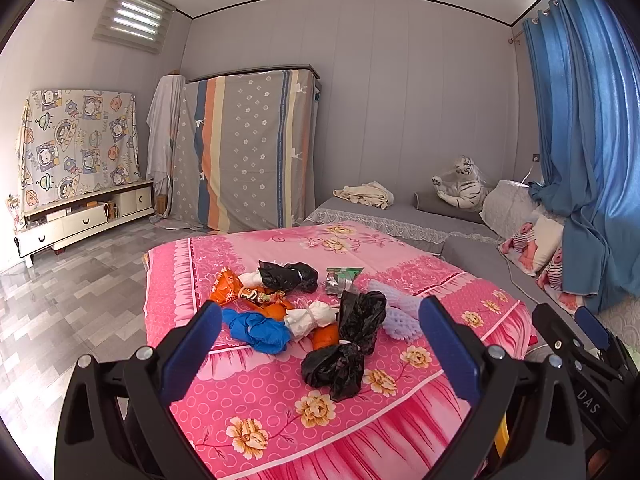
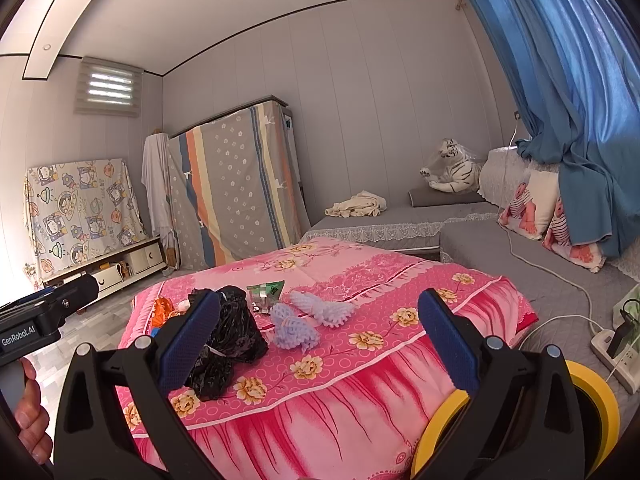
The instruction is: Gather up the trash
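1. The bed with its pink flowered cover fills the space in front of me, and all the trash lies in one heap near its middle.
2. A grey couch runs along the far side and right of the bed, under the blue curtain, with a toy white tiger sitting on it.
3. My left fingers are spread wide and hold nothing; they hover above the near edge of the bed, framing the heap.
4. My right fingers are likewise wide apart and empty, over the near right part of the bed.
5. A yellow roll shows low behind my right finger.
6. Nearest to me in the heap lies a knotted black bag, with a second black bag at the far side.
7. A crumpled blue bag sits at the left of the heap, touching a tied white bundle.
8. Two pale purple foam nets lie at the right of the heap, close to each other.
9. An orange wrapper lies at the far left of the heap.
10. A green and silver wrapper sits at the far edge, beside the farther black bag.
11. An orange peeks out between the white bundle and the nearest black bag.
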`<control>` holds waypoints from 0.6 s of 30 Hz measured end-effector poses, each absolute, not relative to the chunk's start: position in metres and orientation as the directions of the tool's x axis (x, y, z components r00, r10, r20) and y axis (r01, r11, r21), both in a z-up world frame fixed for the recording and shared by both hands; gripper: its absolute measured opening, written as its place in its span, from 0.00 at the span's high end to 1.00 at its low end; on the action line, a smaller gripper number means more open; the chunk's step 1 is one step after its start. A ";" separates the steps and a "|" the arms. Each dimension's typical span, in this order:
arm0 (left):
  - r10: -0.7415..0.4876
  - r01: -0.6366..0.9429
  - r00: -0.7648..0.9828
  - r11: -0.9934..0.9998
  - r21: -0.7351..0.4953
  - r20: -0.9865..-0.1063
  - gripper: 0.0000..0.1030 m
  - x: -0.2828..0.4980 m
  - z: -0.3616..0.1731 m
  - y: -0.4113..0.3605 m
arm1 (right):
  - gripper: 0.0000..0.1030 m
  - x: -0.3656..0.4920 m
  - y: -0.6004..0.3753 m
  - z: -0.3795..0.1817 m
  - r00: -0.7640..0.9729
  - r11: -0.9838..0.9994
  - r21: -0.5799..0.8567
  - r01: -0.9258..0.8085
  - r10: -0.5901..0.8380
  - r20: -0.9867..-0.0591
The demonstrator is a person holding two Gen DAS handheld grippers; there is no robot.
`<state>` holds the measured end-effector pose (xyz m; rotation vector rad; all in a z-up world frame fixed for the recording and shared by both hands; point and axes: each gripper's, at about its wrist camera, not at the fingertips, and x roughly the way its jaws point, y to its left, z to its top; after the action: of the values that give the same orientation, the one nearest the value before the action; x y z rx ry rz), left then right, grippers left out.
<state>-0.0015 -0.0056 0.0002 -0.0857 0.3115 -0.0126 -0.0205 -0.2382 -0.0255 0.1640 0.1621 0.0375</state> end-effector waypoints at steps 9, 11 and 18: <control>-0.027 -0.002 0.949 0.996 -0.092 -0.313 0.08 0.001 0.000 -0.003 | 0.08 -0.018 -0.237 -0.026 0.984 0.986 0.166 -0.024 0.052 -0.169; -0.027 -0.007 0.941 0.995 -0.099 -0.336 0.08 0.005 -0.002 0.000 | 0.08 -0.014 -0.236 -0.026 0.982 0.986 0.165 -0.023 0.053 -0.179; -0.039 -0.027 0.906 0.988 -0.150 -0.422 0.08 0.028 -0.016 0.018 | 0.08 0.004 -0.235 -0.026 0.966 0.981 0.187 -0.055 0.100 -0.240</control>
<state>0.0279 0.0182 -0.0156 -0.1547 0.4382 -0.0062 0.0042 -0.2347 -0.0258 0.1805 0.2514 0.0791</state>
